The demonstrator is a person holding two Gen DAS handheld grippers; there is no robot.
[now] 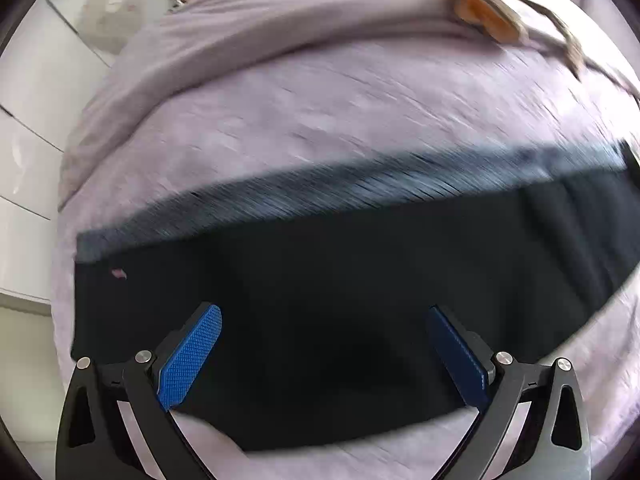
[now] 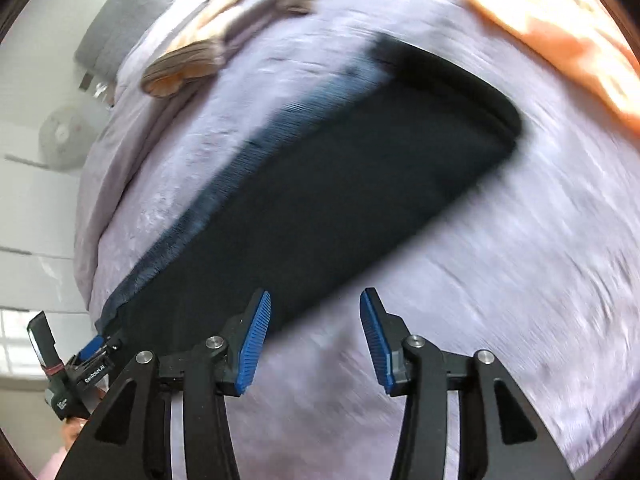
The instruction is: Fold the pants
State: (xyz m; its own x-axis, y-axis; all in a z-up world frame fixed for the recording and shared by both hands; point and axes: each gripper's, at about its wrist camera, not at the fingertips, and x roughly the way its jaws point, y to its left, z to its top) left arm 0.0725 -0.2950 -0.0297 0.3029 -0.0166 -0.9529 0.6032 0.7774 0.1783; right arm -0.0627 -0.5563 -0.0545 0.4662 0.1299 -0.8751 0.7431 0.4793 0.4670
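Between left gripper (image 1: 325, 316) pads, dark pants (image 1: 360, 280).

Dark pants (image 2: 360, 184) spread flat and long on a lilac-covered bed (image 2: 500, 280), stretched diagonally from lower left to upper right, far end rounded, edges smeared by motion blur. Right tool (image 2: 315, 338) in the foreground, blue ribbed pads (image 2: 254, 346) held apart with nothing between them, left pad over the near edge of the pants, right pad over bare bed cover. Left tool (image 2: 90, 354) at the lower left, at the pants' near corner; grip not discernible. Crumpled striped garment (image 2: 188, 68) lying beyond the pants at upper left. Orange cloth (image 2: 560, 48) at upper right. White fan (image 2: 64, 136) at the left, beside the bed.
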